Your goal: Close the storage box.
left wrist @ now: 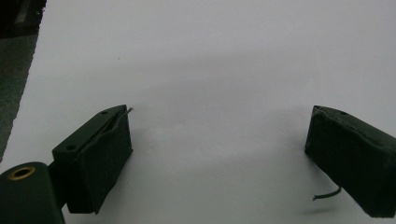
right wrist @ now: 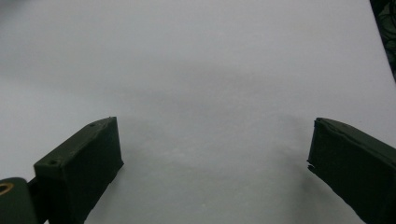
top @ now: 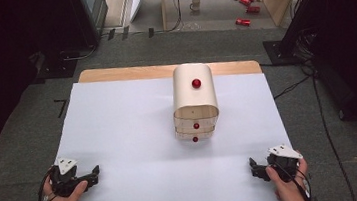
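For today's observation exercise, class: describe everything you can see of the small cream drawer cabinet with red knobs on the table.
The small cream drawer cabinet stands upright on the white sheet covering the wooden table, right of centre toward the far edge. Its rounded top looks like smooth plastic or painted wood, with a round red knob on top. Two front drawers each carry a small red knob; they look shut or barely open. Nothing touches it: the left gripper and right gripper lie apart at the near edge.

Cabinet [top: 195,101] alone mid-table; white sheet [top: 120,137] open around.
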Action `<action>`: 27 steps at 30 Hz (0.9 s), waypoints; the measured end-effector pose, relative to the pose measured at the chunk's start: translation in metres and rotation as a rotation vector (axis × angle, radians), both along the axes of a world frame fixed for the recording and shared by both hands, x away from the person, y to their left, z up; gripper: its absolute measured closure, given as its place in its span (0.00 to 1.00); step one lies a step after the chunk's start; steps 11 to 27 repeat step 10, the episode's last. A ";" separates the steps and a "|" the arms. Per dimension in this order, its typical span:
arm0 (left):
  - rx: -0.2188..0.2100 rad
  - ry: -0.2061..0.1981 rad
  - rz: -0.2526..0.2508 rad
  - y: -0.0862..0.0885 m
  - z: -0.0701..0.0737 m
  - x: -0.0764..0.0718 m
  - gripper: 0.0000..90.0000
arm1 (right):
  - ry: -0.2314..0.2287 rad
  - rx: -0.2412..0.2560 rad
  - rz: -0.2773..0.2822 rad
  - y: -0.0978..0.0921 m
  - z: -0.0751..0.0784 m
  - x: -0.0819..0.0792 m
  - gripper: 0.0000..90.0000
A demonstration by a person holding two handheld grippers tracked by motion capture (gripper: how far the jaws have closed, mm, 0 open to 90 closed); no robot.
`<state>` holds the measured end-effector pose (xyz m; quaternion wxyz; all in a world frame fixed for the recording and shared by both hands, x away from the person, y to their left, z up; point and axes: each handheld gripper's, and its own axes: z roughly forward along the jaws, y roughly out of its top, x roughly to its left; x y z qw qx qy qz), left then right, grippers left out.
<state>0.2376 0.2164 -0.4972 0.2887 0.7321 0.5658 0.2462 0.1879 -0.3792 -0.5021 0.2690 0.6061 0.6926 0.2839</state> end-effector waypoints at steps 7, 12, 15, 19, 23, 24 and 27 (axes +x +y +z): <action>0.001 0.000 0.000 0.000 0.000 0.000 0.08 | 0.004 0.039 0.006 -0.003 -0.002 0.001 0.02; 0.001 0.000 0.000 0.000 0.000 0.000 0.08 | 0.005 0.041 0.004 -0.003 -0.002 0.000 0.02; 0.001 0.000 0.000 0.000 0.000 0.000 0.08 | 0.005 0.041 0.004 -0.003 -0.002 0.000 0.02; 0.001 0.000 0.000 0.000 0.000 0.000 0.08 | 0.005 0.041 0.004 -0.003 -0.002 0.000 0.02; 0.001 0.000 0.000 0.000 0.000 0.000 0.08 | 0.005 0.041 0.004 -0.003 -0.002 0.000 0.02; 0.001 0.000 0.000 0.000 0.000 0.000 0.08 | 0.005 0.041 0.004 -0.003 -0.002 0.000 0.02; 0.001 0.000 0.000 0.000 0.000 0.000 0.08 | 0.005 0.041 0.004 -0.003 -0.002 0.000 0.02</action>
